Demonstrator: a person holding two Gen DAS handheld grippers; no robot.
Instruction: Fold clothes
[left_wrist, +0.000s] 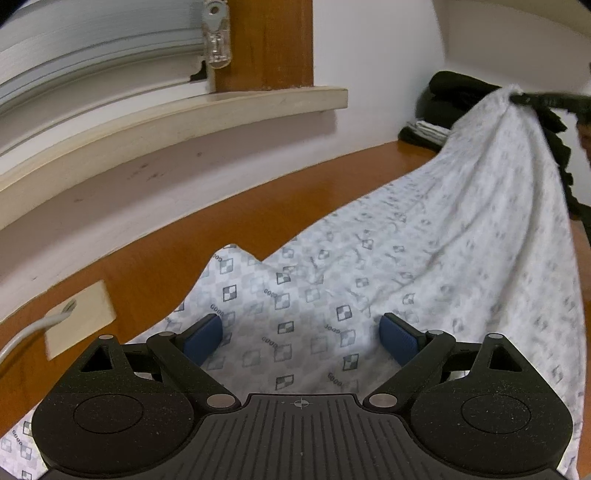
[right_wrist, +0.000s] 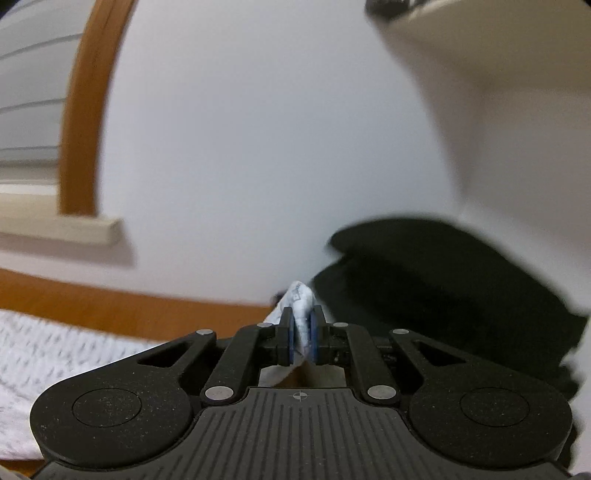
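Note:
A white cloth with a grey checker print (left_wrist: 369, 280) lies across the orange-brown table (left_wrist: 236, 221). My left gripper (left_wrist: 301, 338) is open just above the cloth's near part, its blue pads (left_wrist: 205, 338) wide apart with nothing pinched. At the far right the cloth is pulled up into a peak, where my right gripper (left_wrist: 517, 98) holds its tip. In the right wrist view my right gripper (right_wrist: 303, 334) is shut on a bunched corner of the cloth (right_wrist: 300, 299), lifted off the table. The rest of the cloth (right_wrist: 55, 354) hangs at lower left.
A pile of dark clothes (left_wrist: 454, 96) with a lighter folded piece (left_wrist: 428, 129) sits at the table's far end against the white wall; it shows as a dark blurred mass (right_wrist: 443, 280). A window sill (left_wrist: 177, 122) runs along the left. A cream socket plate with a white cable (left_wrist: 79, 317) sits on the table.

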